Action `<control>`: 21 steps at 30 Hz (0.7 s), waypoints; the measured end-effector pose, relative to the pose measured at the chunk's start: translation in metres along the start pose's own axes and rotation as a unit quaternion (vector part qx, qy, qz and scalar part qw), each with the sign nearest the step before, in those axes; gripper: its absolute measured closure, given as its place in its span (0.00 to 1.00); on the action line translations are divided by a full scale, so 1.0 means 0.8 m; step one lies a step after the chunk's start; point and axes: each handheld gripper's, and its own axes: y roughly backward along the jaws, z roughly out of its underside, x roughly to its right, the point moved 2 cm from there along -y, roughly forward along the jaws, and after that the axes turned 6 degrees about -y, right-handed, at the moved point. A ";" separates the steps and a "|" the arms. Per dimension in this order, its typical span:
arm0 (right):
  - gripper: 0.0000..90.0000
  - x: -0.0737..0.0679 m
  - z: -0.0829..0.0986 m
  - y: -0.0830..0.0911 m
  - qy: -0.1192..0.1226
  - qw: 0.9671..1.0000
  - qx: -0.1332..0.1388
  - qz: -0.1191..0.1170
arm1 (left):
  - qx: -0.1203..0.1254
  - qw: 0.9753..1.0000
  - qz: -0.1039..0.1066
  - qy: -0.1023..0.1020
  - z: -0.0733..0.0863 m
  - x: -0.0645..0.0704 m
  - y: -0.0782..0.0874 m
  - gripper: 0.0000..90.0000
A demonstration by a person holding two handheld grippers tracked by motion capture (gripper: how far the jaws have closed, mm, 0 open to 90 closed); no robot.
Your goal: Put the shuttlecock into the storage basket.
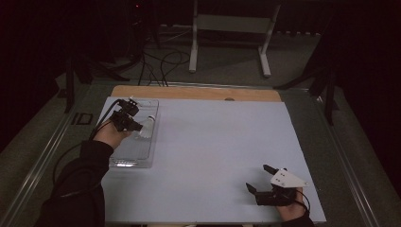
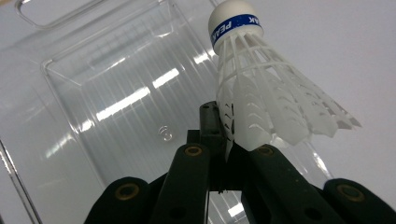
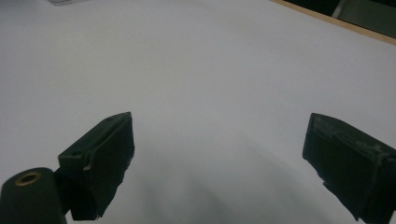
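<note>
Your left gripper point(image 2: 223, 144) pinches the white plastic shuttlecock's point(image 2: 261, 88) skirt over the clear plastic tray point(image 2: 93, 93); lower gently. Your right gripper point(image 3: 219, 163) rests open.

L gripper point(image 1: 135, 124) over clear rectangular plastic tray point(image 1: 136, 158) at table's left, white shuttlecock point(image 1: 147, 126) at its tip. R gripper point(image 1: 261, 178) w/ jaws apart, low on white table sheet point(image 1: 213, 142), near-right corner.

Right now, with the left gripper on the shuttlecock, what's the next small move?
Probably lower the left gripper and release: it's shut on the shuttlecock skirt, over the clear tray. The right gripper rests open, apart.
</note>
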 end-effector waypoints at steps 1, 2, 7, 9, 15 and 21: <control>0.10 0.000 0.000 0.000 0.001 1.000 -0.001 0.000 | 0.000 1.000 0.000 0.001 0.001 -0.001 -0.001 1.00; 0.10 0.000 0.000 0.000 0.001 1.000 -0.001 0.000 | -0.002 1.000 0.001 0.002 0.001 -0.002 -0.002 1.00; 0.10 0.000 0.000 0.000 0.000 1.000 -0.001 0.000 | -0.007 1.000 0.000 0.004 0.004 -0.004 -0.009 1.00; 0.10 0.000 0.000 0.000 0.001 1.000 -0.001 0.000 | -0.009 1.000 -0.001 0.004 0.005 -0.005 -0.012 1.00; 0.10 0.000 0.000 0.000 0.001 1.000 -0.001 0.000 | -0.013 1.000 -0.003 0.006 0.008 -0.005 -0.020 1.00; 0.10 0.000 0.000 0.000 0.002 1.000 -0.002 0.000 | -0.022 1.000 -0.002 0.007 0.010 -0.007 -0.028 1.00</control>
